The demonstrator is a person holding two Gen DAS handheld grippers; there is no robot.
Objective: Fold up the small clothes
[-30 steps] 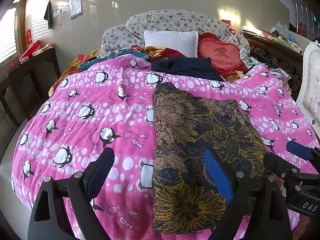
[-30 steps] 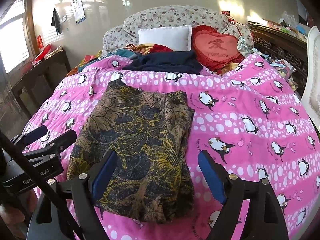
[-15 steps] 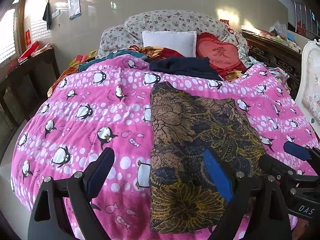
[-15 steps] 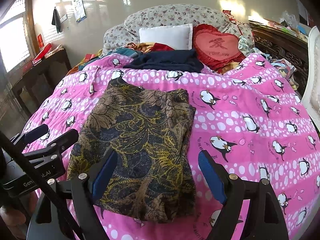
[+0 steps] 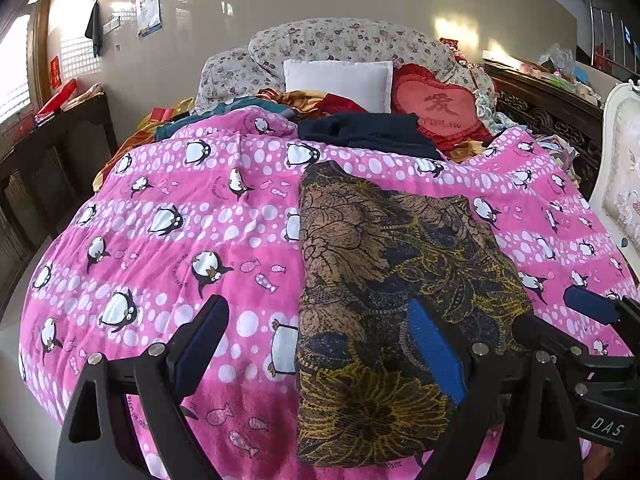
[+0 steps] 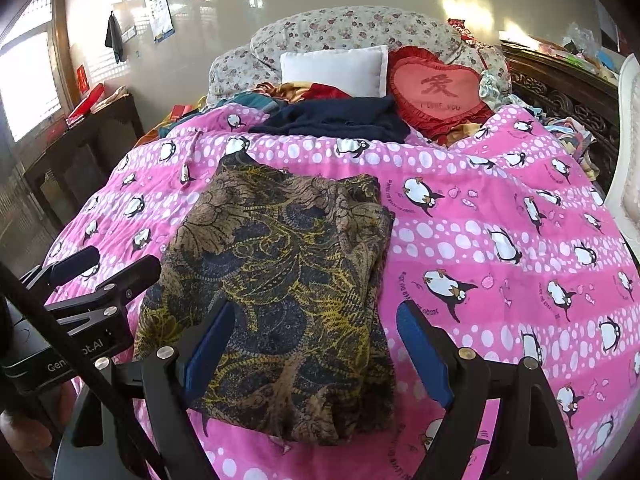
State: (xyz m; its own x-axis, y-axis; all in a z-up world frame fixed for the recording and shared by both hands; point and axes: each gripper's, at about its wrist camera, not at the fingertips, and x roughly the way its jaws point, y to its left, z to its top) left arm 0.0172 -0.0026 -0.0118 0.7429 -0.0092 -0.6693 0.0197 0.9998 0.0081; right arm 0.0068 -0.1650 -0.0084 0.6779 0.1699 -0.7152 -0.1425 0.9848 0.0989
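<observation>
A folded brown, navy and yellow floral garment (image 5: 384, 304) lies flat on the pink penguin blanket (image 5: 192, 216); it also shows in the right wrist view (image 6: 288, 288). My left gripper (image 5: 320, 348) is open and empty, hovering over the garment's near left edge. My right gripper (image 6: 316, 352) is open and empty above the garment's near right edge. Each gripper shows at the side of the other's view: the right one (image 5: 560, 320) and the left one (image 6: 104, 264).
A folded navy garment (image 5: 368, 132) lies at the far end of the blanket. A white pillow (image 5: 336, 80), a red heart cushion (image 5: 440, 108) and floral bedding sit behind. A dark cabinet (image 5: 52, 152) stands left, a white chair (image 5: 620, 200) right.
Both grippers drifted slightly; the garment looks a touch higher and nearer in the views. Both stay open and the garment lies still.
</observation>
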